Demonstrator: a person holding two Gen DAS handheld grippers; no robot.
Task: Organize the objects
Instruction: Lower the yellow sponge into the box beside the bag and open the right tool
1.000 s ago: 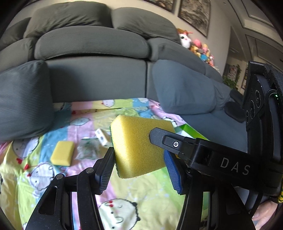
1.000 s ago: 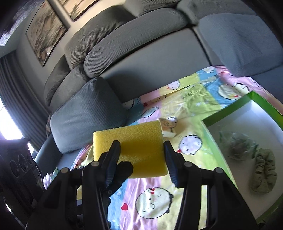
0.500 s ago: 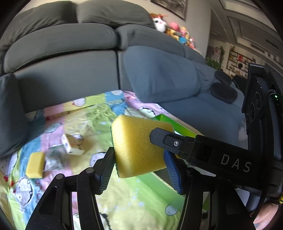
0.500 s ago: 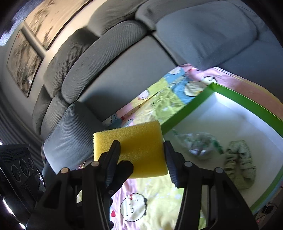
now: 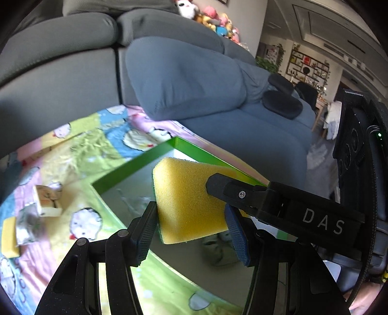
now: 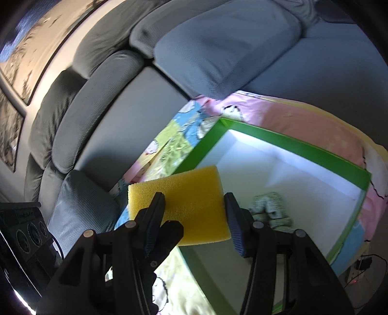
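Observation:
My left gripper (image 5: 191,227) is shut on a yellow sponge (image 5: 186,201), held above the green-rimmed white box (image 5: 135,162). My right gripper (image 6: 194,218) is shut on another yellow sponge (image 6: 179,203) over the near left edge of the same box (image 6: 291,143). Inside the box lie a crumpled patterned cloth (image 6: 269,208) and a greenish fabric piece (image 5: 218,249). On the cartoon-print blanket (image 5: 80,155), left of the box, rest a small carton (image 5: 46,201), a shiny wrapper (image 5: 29,225) and a third yellow sponge (image 5: 8,237).
A grey sofa (image 5: 72,60) with big cushions (image 5: 184,80) backs the blanket. Plush toys (image 5: 213,21) sit on its top. The right hand's gripper body (image 5: 359,169) stands at the right edge of the left wrist view. Shelves and plants show far right.
Both grippers swung to the right with their sponges, from over the blanket to over the green box. The box grew larger in both views; the loose items slid to the left.

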